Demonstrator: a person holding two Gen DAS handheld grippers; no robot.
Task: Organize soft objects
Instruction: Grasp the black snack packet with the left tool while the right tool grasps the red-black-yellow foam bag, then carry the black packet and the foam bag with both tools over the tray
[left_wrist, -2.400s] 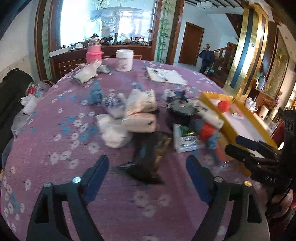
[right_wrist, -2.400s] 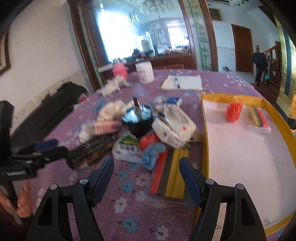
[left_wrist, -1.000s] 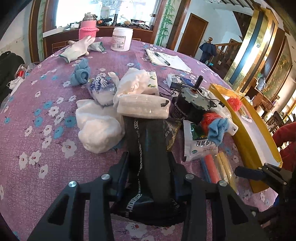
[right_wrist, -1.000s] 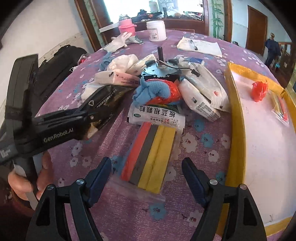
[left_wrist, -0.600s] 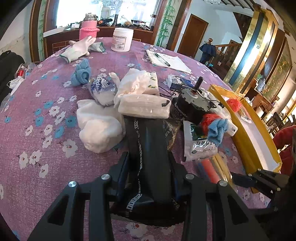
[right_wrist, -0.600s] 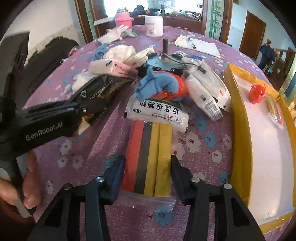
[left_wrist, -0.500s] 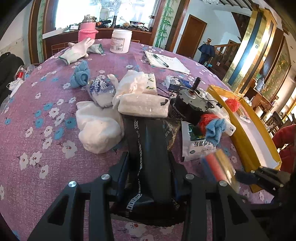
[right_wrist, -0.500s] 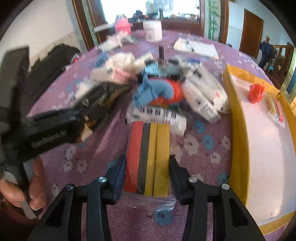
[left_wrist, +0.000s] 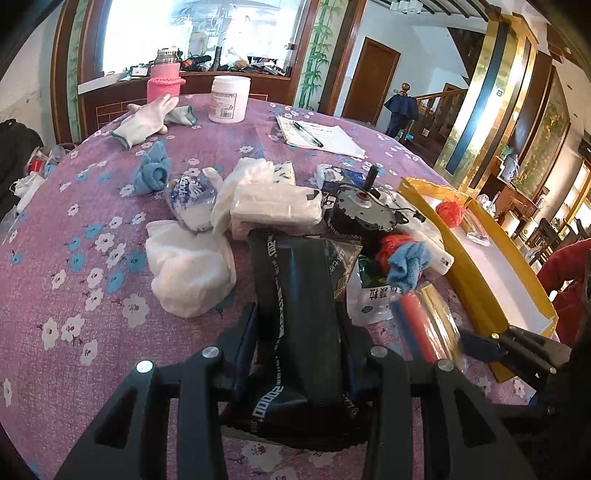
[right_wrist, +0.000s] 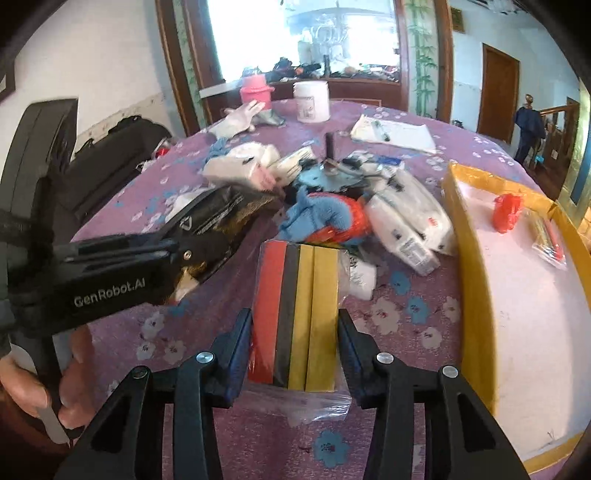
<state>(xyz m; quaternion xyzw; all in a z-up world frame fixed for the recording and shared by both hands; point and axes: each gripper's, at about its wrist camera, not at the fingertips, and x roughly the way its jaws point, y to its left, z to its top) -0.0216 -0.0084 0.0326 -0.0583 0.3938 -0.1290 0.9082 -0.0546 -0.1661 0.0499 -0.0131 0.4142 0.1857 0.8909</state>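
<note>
My left gripper (left_wrist: 299, 332) is shut on a black foil pouch (left_wrist: 299, 306) low over the purple tablecloth; the pouch also shows in the right wrist view (right_wrist: 210, 218). My right gripper (right_wrist: 295, 332) is shut on a clear bag of red, black and yellow foam strips (right_wrist: 299, 310), lifted a little off the cloth; the bag also shows in the left wrist view (left_wrist: 424, 325). A pile of soft things lies beyond: white towel (left_wrist: 188, 269), tissue pack (left_wrist: 277, 208), blue cloth on an orange item (right_wrist: 325, 218).
A yellow-rimmed white tray (right_wrist: 469, 266) lies to the right, holding a red mesh ball (right_wrist: 508, 210) and a small packet. A motor (left_wrist: 360, 212), white jar (left_wrist: 229, 98), pink bottle (left_wrist: 164, 83), glove (left_wrist: 144, 122) and notepad (left_wrist: 317, 134) are on the table.
My right gripper moved onto the foam strip bag, closed on it and raised it slightly. My left gripper closed on the black pouch earlier and has kept holding it.
</note>
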